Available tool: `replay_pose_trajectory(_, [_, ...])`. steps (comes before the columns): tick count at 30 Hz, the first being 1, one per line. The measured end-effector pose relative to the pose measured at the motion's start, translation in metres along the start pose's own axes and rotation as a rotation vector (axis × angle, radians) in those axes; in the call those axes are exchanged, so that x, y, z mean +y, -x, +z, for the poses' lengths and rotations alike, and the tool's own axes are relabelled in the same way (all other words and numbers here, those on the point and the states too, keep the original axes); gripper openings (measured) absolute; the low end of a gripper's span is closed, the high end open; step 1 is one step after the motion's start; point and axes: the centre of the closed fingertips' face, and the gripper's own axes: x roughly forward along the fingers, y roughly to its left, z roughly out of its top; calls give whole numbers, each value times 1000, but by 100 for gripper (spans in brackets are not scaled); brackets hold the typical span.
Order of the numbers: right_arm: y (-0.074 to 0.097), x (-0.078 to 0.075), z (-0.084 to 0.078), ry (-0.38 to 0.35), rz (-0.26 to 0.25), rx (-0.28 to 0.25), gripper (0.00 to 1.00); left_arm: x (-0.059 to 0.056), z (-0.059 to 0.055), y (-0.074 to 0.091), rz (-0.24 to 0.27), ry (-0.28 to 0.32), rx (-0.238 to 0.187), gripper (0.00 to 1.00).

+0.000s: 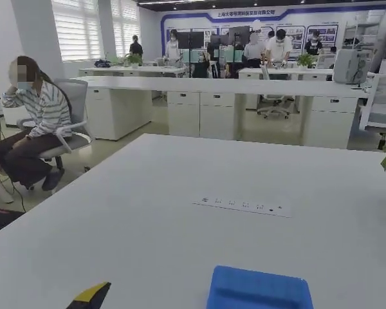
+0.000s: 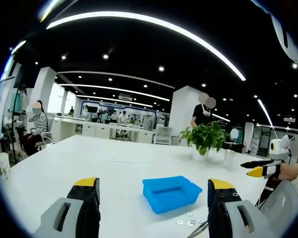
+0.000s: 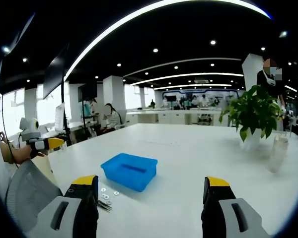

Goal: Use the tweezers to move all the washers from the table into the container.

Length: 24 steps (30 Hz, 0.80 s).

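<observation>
A blue rectangular container (image 1: 259, 288) sits on the white table (image 1: 148, 212) near its front edge. Several small washers (image 2: 189, 219) lie loose on the table close beside the container (image 2: 171, 192), with thin metal tweezers (image 3: 103, 204) next to the washers (image 3: 108, 194). My left gripper (image 2: 154, 184) is open and holds nothing, its jaws framing the container from a distance. My right gripper (image 3: 151, 182) is also open and bare, facing the container (image 3: 130, 170) from the other side. A gripper's yellow-and-black tip (image 1: 90, 297) pokes in left of the container.
A socket strip (image 1: 242, 206) is set into the table's middle. A potted plant (image 2: 204, 136) stands on the table beyond the container, with a clear cup (image 3: 278, 151) beside the plant (image 3: 253, 116). A seated person (image 1: 35, 122) is off the table's left side.
</observation>
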Motion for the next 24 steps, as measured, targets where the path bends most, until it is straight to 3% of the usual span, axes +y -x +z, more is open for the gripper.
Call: replay_pose_trajectory(24, [-2,1,-2,5,1,13,85,-2,-4,-2,-17,-2,22,90])
